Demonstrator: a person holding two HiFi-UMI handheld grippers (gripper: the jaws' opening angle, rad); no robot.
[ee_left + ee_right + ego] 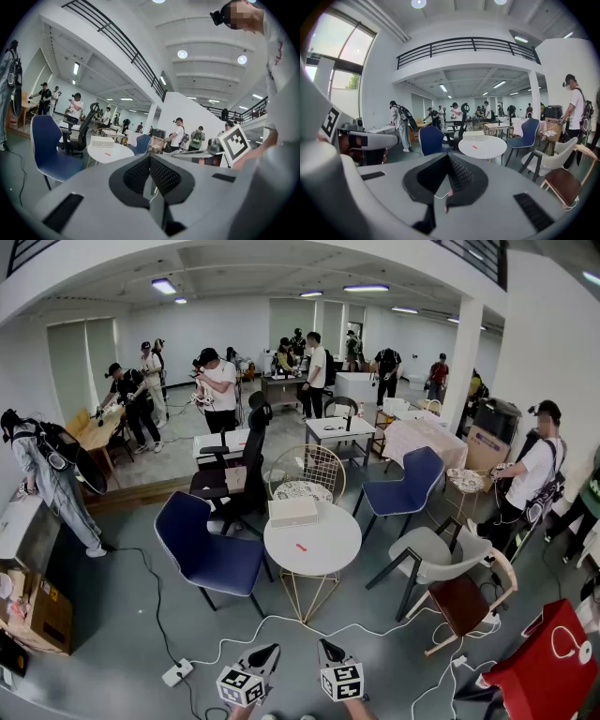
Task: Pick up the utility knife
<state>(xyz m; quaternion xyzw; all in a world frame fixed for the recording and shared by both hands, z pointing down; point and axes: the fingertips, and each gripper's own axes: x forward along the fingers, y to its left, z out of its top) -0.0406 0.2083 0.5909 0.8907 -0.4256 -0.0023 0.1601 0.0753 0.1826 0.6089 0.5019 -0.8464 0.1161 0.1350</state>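
Although it shows only as a small red sliver, the utility knife can be placed: it lies flat near the middle of the round white desk, just in front of the white box and apart from it. Its long axis seems to run slantwise across the desk, though it is too small to tell which end is the blade. A blue chair stands to the desk's left.

Both tools hang well short of the desk, over the floor. The left gripper and right gripper sit side by side, and the knife lies ahead on a line between them, the right perhaps slightly nearer. Each pair of fingers is pressed together with nothing held, so they must part before any grasp.
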